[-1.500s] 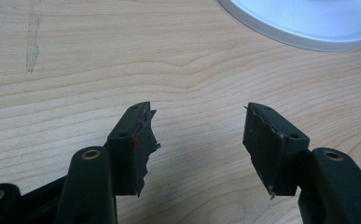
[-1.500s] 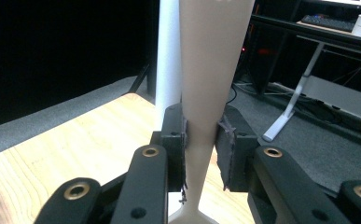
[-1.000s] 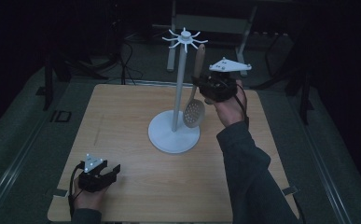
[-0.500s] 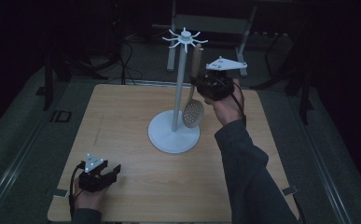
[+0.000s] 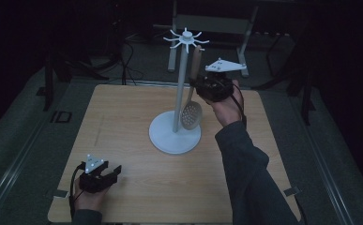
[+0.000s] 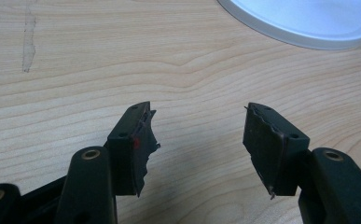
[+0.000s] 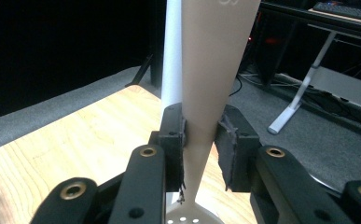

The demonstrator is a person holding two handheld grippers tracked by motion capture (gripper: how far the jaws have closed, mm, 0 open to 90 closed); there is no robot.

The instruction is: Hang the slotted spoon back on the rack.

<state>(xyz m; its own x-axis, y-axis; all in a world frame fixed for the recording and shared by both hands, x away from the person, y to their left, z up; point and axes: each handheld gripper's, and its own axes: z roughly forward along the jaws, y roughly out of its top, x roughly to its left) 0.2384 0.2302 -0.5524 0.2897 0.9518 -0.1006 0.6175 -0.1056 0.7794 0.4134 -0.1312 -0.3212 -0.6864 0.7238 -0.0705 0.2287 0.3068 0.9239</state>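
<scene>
- The white metal utensil stand point(image 5: 175, 136) rises from the light wooden table point(image 5: 123, 122); in the right gripper view its hooks are cut off.
- The beige slotted spoon point(image 5: 191, 112) hangs beside the pole, its top hard to make out.
- The right gripper point(image 7: 200, 140) has just been opening; its 2 jaws flank the handle, the right pad seemingly clear.
- The left gripper point(image 6: 199, 140) rests spread wide, nothing between.

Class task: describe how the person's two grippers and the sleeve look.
Both the left gripper and the right gripper are black, each topped with a grey three-cornered plate and trailing a black cable. Their jaws carry worn black pads and brass-ringed holes. The right arm wears a dark sleeve.

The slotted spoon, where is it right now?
In the high view, the slotted spoon hangs beside the white stand's pole, right of it, its handle between the right gripper's jaws.
</scene>
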